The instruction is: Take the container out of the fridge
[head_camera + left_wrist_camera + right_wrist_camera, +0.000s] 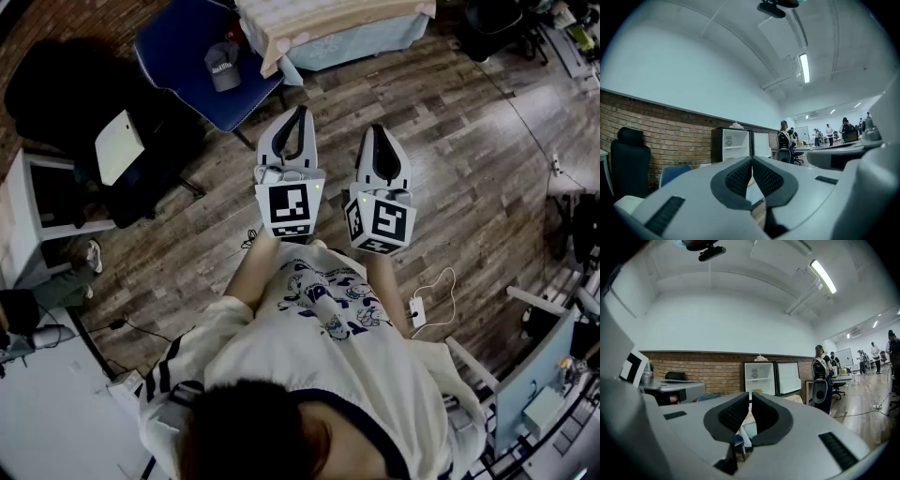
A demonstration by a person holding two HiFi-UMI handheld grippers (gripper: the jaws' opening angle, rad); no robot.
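Fridge [759,377] stands open against the brick wall [708,371] at the centre of the right gripper view, its door [788,377] swung to the right. A small yellowish shape [757,390] lies on a low shelf, too small to tell as the container. Well apart from it, the left gripper [300,111] and right gripper [378,129] sit side by side in the middle of the head view over the wood floor [469,169]. Each has its jaws closed tip to tip on nothing. A blue chair [187,56] is at upper left.
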